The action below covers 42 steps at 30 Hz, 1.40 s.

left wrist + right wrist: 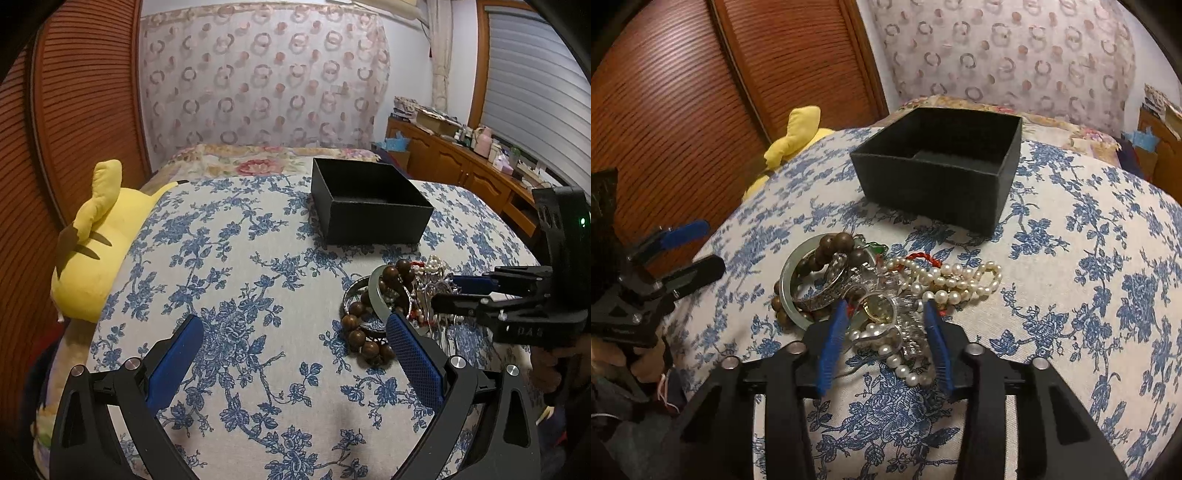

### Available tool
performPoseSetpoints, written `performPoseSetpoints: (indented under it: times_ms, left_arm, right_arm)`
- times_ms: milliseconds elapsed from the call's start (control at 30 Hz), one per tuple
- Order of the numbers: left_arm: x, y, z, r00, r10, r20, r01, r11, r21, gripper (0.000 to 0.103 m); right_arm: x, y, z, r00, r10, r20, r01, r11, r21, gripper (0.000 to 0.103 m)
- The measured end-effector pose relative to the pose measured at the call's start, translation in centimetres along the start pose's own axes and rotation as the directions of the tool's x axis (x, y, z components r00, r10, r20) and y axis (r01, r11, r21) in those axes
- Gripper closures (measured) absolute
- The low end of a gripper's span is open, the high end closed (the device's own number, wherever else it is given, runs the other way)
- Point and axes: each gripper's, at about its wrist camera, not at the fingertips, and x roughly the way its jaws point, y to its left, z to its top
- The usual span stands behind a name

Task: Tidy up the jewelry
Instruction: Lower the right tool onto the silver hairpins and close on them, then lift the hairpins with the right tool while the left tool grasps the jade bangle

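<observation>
A heap of jewelry (882,291) lies on the blue-flowered cloth: a brown wooden bead bracelet (364,328), a pale jade bangle (786,291), a silver bangle (823,291), pearl strands (960,277) and a clear hair clip (908,332). An open, empty black box (942,162) stands behind the heap; it also shows in the left wrist view (369,206). My right gripper (886,314) is open, its blue pads either side of the clear clip and pearls. My left gripper (295,325) is open and empty, just left of the heap.
A yellow plush toy (96,243) lies at the bed's left edge by a wooden slatted door (74,110). A wooden dresser (461,162) with clutter stands to the right. A patterned headboard cover (266,74) is behind.
</observation>
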Motion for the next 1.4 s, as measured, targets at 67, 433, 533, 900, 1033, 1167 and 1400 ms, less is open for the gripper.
performPoseSetpoints:
  times_ms: [67, 433, 533, 900, 1033, 1167, 1400]
  left_arm:
    - [0.0, 0.0, -0.1, 1.0, 0.0, -0.002, 0.0, 1.0, 0.001, 0.007]
    - [0.6, -0.7, -0.1, 1.0, -0.015, -0.022, 0.015, 1.0, 0.015, 0.007]
    - [1.1, -1.3, 0.0, 0.999, -0.034, -0.035, 0.035, 0.999, 0.029, 0.007]
    - [3.0, -3.8, 1.1, 0.992, -0.098, -0.081, 0.107, 0.988, 0.116, 0.007]
    - [4.1, -4.6, 1.7, 0.983, -0.14, -0.116, 0.156, 0.978, 0.139, 0.007]
    - [5.3, -5.6, 2.1, 0.977, -0.156, -0.145, 0.181, 0.968, 0.177, 0.007]
    - [7.2, -6.5, 3.0, 0.967, -0.174, -0.186, 0.213, 0.952, 0.218, 0.007]
  right_arm:
    - [-0.5, -0.4, 0.0, 1.0, 0.001, 0.02, -0.002, 1.0, 0.018, 0.082]
    - [-3.5, -0.9, 0.0, 0.992, -0.046, 0.119, 0.045, 0.999, 0.006, 0.094]
    - [-4.3, -0.9, 0.1, 0.985, -0.1, 0.144, 0.102, 0.995, -0.007, 0.094]
    - [-6.5, -2.0, 0.4, 0.97, -0.13, 0.205, 0.129, 0.991, 0.018, 0.094]
    - [-7.1, -2.5, 0.4, 0.965, -0.144, 0.219, 0.14, 0.99, 0.034, 0.094]
    - [-7.3, -2.8, 0.3, 0.962, -0.16, 0.221, 0.154, 0.987, 0.043, 0.094]
    - [-6.9, -3.3, -0.2, 0.965, -0.167, 0.204, 0.16, 0.986, 0.05, 0.094]
